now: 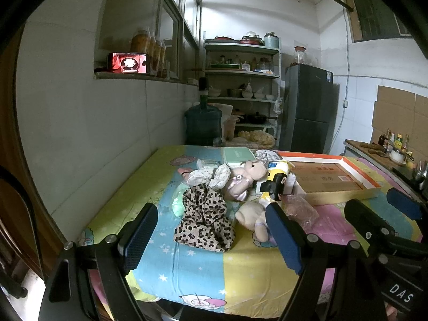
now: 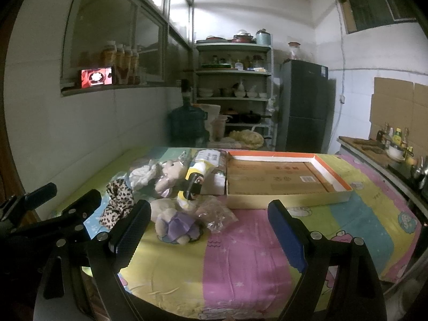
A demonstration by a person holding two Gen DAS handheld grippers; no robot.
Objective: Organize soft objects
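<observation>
A pile of soft things lies on the striped cartoon sheet [image 1: 192, 267]: a leopard-print cloth [image 1: 204, 218], a pink plush in a dress [image 1: 244, 179], a beige plush with a purple skirt [image 2: 175, 222], a yellow-and-black plush [image 2: 194, 183], a floral cloth [image 1: 208, 174] and a crinkled clear bag [image 2: 218, 212]. A shallow cardboard box with an orange rim [image 2: 345, 182] lies to the right. My left gripper [image 1: 211, 235] is open and empty, just short of the leopard cloth. My right gripper [image 2: 211, 234] is open and empty, right of the purple-skirted plush.
A white wall runs along the left side of the table. Behind it stand a blue water jug [image 1: 203, 125], a shelf rack of dishes [image 1: 240, 85] and a dark fridge [image 1: 307, 109]. A counter with bottles [image 2: 388, 144] lies at the right. A green box [image 1: 236, 156] sits behind the pile.
</observation>
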